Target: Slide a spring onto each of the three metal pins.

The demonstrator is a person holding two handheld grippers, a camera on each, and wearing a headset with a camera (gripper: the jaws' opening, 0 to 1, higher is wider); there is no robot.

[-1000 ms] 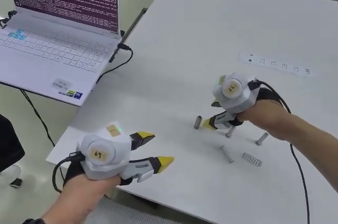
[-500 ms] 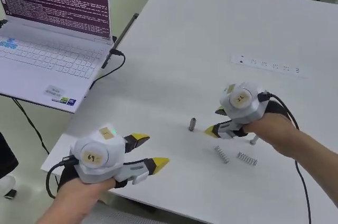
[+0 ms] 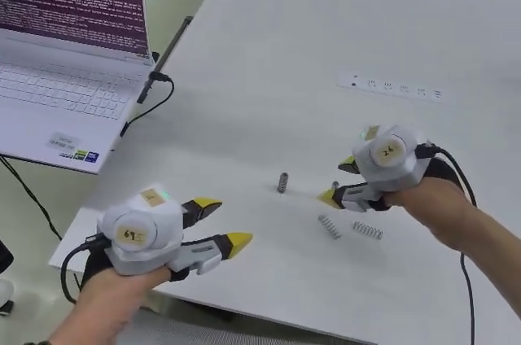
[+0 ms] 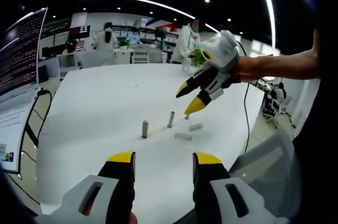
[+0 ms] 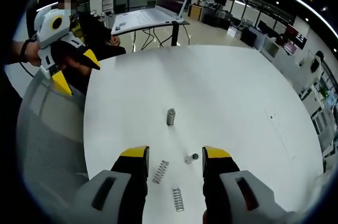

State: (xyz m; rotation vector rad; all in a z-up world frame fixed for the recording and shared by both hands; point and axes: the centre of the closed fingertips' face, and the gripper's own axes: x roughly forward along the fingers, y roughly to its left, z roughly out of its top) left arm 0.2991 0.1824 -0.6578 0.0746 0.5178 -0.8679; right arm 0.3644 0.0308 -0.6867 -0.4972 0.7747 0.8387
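In the head view, the white right gripper with yellow-tipped jaws (image 3: 338,182) is partly covering the base of a short upright metal pin (image 3: 334,185). The open silver laptop (image 3: 57,76) at the far left is running off the left and top edges, and its screen text is too small to read. The sockets of the flat white power strip (image 3: 389,87) are blurring together. In the left gripper view, a small grey object (image 4: 187,116) just beyond the bare metal pin (image 4: 171,119) is too small to identify.
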